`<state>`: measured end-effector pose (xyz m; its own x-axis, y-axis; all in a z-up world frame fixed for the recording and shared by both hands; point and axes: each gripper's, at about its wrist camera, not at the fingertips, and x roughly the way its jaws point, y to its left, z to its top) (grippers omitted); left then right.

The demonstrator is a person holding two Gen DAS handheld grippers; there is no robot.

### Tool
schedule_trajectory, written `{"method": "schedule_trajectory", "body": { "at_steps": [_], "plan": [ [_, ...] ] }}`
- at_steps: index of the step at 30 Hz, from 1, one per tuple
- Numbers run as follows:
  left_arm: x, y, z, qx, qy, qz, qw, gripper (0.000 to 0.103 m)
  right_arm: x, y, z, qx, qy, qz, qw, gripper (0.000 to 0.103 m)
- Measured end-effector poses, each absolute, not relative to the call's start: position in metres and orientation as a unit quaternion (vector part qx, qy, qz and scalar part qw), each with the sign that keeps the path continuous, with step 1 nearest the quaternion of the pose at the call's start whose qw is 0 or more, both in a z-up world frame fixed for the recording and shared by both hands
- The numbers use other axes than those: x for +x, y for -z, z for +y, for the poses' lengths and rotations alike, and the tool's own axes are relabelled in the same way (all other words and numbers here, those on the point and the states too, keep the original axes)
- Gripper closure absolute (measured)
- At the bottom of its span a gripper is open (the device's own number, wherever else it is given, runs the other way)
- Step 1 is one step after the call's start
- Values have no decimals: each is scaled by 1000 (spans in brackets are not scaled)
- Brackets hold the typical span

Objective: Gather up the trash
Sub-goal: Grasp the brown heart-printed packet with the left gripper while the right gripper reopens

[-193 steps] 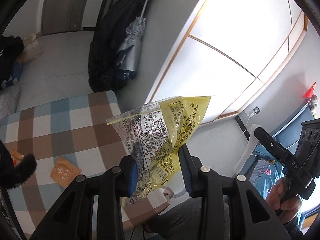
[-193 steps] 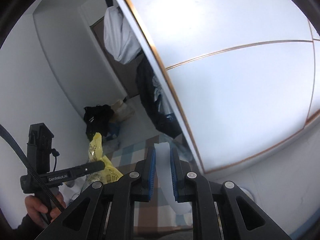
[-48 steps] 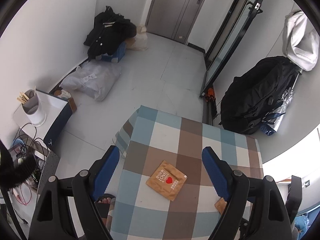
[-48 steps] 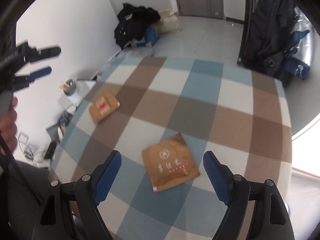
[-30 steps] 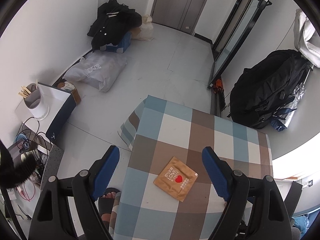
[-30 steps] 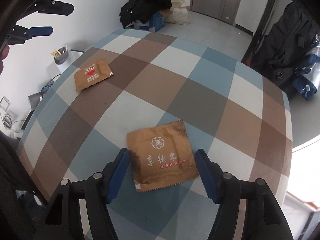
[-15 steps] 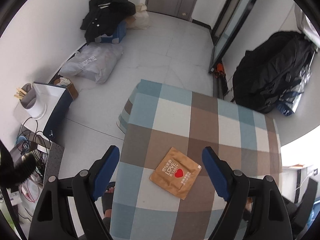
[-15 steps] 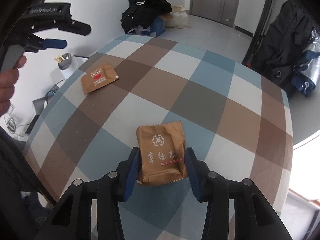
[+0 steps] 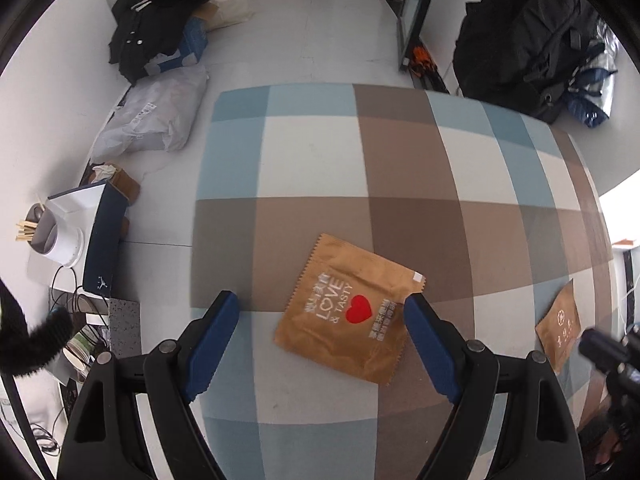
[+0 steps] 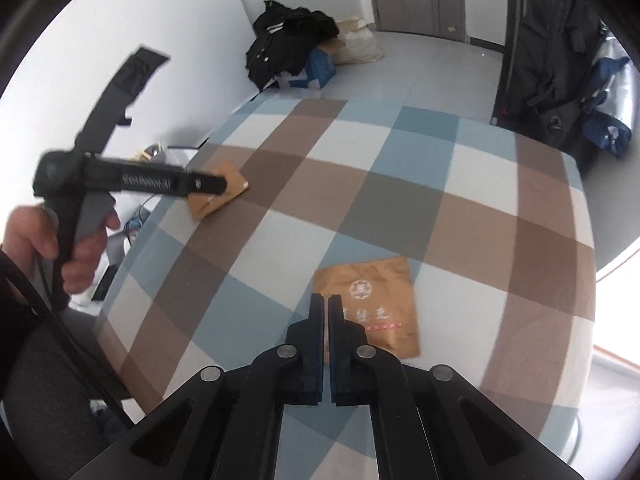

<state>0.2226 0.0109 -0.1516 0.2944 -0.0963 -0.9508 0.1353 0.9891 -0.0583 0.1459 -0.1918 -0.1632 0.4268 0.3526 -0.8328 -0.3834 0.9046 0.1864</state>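
Checked cloth in blue, brown and white is spread over the counter (image 9: 312,160), above which both tongs are held pointing steeply down. The left tongs (image 9: 320,308) are kept wide apart and nothing is gripped by them; a heart-printed brown packet (image 9: 348,312) is seen lying flat on the cloth between the two blue pads, touched by neither. The handle of these tongs is clasped by the person's left hand (image 10: 52,240).

The right tongs (image 10: 326,300) have just been closing and are now drawn together to a thin slit. The left edge of an emblem-printed brown packet (image 10: 376,300) is covered by the pads and appears to be pinched between them, while the rest of the packet is seen to their right, over the cloth.

Beyond the counter, a grey tiled floor (image 9: 320,32) is shown. A pile of black clothing (image 9: 152,12) is heaped over a blue box by the white wall, and a black backpack (image 9: 520,40) is propped on the opposite side.
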Motion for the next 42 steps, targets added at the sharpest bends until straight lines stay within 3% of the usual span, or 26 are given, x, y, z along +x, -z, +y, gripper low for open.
{"method": "schedule_trajectory", "body": {
  "at_steps": [3, 6, 8, 11, 14, 18, 20, 27, 35, 42],
  "plan": [
    [222, 150, 3, 48, 76, 579, 810, 21, 148, 163, -205, 2, -205, 494, 845, 95],
    [217, 150, -4, 62, 92, 574, 811, 21, 150, 166, -214, 8, -195, 499, 844, 76],
    [212, 147, -7, 70, 109, 567, 814, 36, 151, 166, -217, 12, -191, 501, 844, 64],
    [207, 145, -11, 80, 123, 563, 813, 44, 150, 165, -219, 13, -183, 501, 846, 57],
    [203, 143, -12, 80, 129, 563, 813, 53, 152, 164, -220, 19, -181, 501, 846, 55],
    [202, 144, -13, 79, 130, 562, 813, 56, 154, 166, -219, 22, -180, 504, 845, 55],
    [204, 142, -12, 79, 122, 559, 816, 71, 155, 167, -217, 22, -178, 506, 843, 55],
    [204, 144, -8, 57, 125, 559, 818, 75, 157, 169, -215, 24, -171, 508, 844, 55],
    [200, 132, -5, 42, 126, 545, 828, 95, 158, 169, -221, 33, -162, 509, 845, 55],
    [200, 129, 2, -7, 120, 549, 827, 97, 157, 171, -220, 33, -168, 515, 840, 54]
  ]
}}
